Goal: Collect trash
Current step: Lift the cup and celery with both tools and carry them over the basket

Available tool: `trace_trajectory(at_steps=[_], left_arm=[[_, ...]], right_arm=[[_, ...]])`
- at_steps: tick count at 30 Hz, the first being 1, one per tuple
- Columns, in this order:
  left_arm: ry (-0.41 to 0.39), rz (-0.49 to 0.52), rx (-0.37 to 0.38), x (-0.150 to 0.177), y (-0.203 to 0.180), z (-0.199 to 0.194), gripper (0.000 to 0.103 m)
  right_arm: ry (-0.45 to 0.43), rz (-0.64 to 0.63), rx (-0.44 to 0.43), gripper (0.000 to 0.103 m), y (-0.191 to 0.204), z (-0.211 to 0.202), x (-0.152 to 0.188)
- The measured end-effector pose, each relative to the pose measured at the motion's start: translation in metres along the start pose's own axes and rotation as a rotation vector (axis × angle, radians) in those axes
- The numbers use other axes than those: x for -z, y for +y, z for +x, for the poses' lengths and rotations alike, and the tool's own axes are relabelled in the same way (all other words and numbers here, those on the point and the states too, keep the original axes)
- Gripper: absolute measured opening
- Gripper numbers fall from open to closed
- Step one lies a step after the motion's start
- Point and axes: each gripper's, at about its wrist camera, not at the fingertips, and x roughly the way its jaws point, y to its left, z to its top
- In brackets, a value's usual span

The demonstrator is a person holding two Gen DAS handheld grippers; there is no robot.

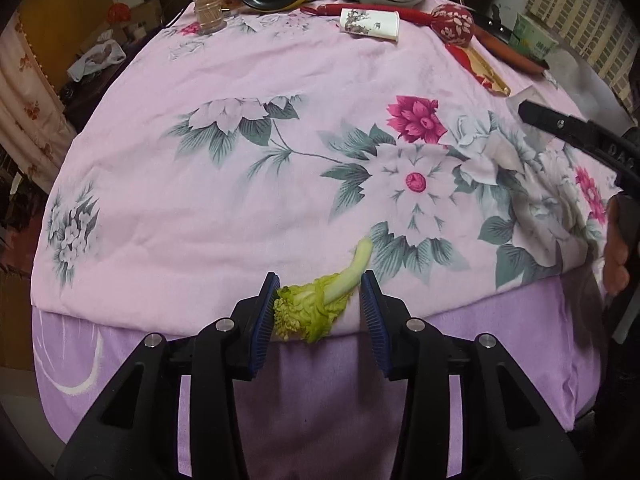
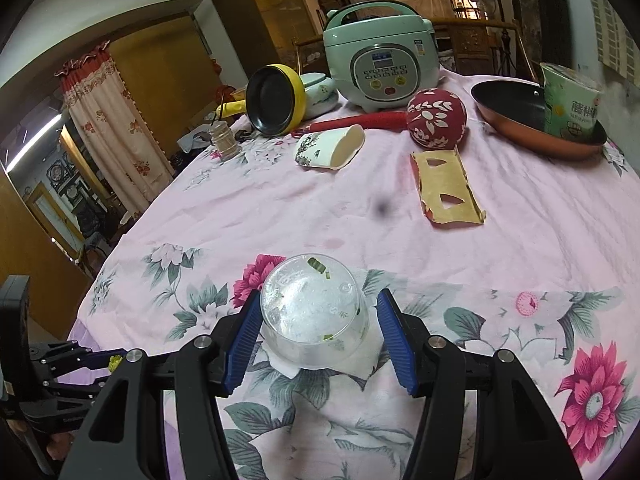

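A green vegetable scrap (image 1: 320,300), a leafy stalk, lies at the near edge of the pink floral tablecloth (image 1: 200,208). My left gripper (image 1: 320,316) is open with its blue pads on either side of the leaf, the left pad touching it. In the right wrist view a clear plastic cup (image 2: 314,314) lies upside down on a white paper scrap (image 2: 360,364). My right gripper (image 2: 318,336) is open and straddles the cup without squeezing it. The left gripper (image 2: 92,364) shows at the lower left there.
At the back stand a green rice cooker (image 2: 380,56), a yellow pan (image 2: 276,100), a paper cup on its side (image 2: 332,148), a red maraca (image 2: 436,118), a torn cardboard piece (image 2: 446,186), a copper pan with a green cup (image 2: 568,100) and a small jar (image 2: 224,140).
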Motion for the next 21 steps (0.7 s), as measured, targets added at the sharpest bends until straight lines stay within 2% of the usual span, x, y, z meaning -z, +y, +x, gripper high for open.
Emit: trace_trajectory(at_steps=[2, 4, 5, 7, 10, 14, 21], left_arm=[[-0.037, 0.005, 0.006, -0.003, 0.002, -0.012, 0.048], [-0.060, 0.046, 0.004, -0.008, 0.000, -0.020, 0.060], [-0.060, 0.061, 0.001, -0.011, -0.002, -0.019, 0.061], [-0.055, 0.099, -0.019, -0.015, -0.007, -0.018, 0.061], [-0.031, 0.204, 0.004, -0.010, -0.021, -0.012, 0.061], [-0.001, 0.339, -0.057, 0.005, -0.038, 0.001, 0.060], [0.054, 0.331, -0.027, -0.003, -0.018, 0.017, 0.045]], right_arm=[[-0.001, 0.001, 0.000, 0.058, -0.001, -0.001, 0.000], [-0.001, 0.001, -0.001, 0.058, -0.002, -0.001, 0.000], [-0.001, 0.000, -0.003, 0.058, -0.002, -0.001, 0.000], [-0.001, -0.003, -0.006, 0.058, -0.002, -0.002, 0.001], [0.000, -0.008, -0.009, 0.058, -0.002, -0.003, 0.001], [0.003, -0.009, -0.011, 0.058, -0.002, -0.002, 0.001], [0.007, -0.015, -0.013, 0.058, 0.000, -0.002, 0.002]])
